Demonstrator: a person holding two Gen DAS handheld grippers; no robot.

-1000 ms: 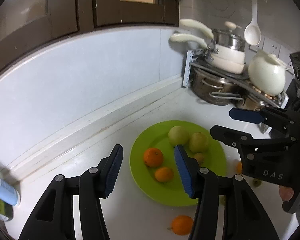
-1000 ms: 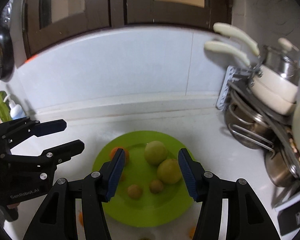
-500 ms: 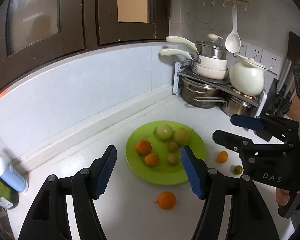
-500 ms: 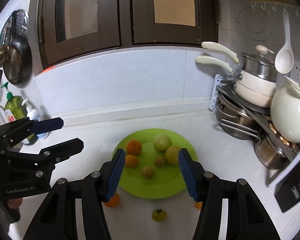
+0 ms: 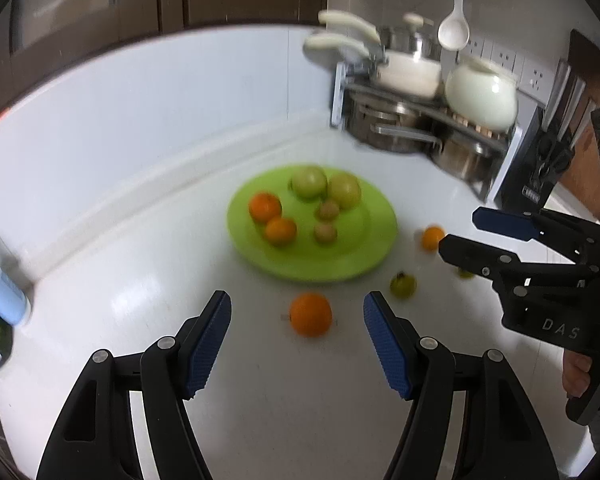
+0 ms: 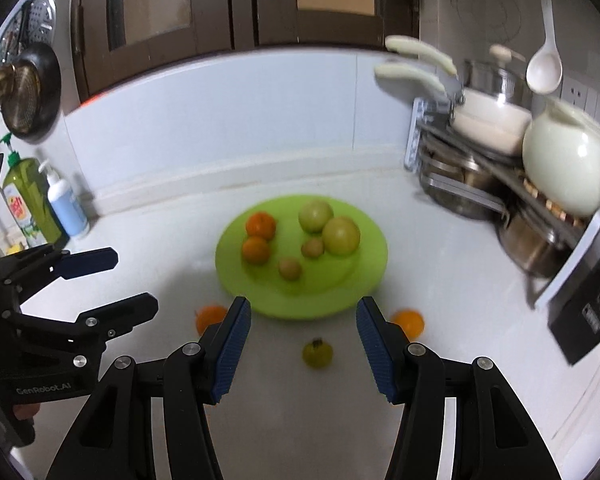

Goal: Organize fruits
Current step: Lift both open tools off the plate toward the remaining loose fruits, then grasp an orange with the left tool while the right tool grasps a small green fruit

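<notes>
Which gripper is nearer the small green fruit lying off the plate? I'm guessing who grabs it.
Right. The right gripper has the small green fruit framed between its open fingers. The left gripper lines up on an orange instead, the green fruit off to its right.

white counter (image 6: 440,280) | pale backsplash (image 6: 220,120) | dark cabinets (image 6: 244,0)

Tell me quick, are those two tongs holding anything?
Left tongs: open, just widened, holding nothing.
Right tongs: open, holding nothing.

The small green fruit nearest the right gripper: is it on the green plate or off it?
Off: the small green fruit lies on the white counter, apart from the green plate.
</notes>
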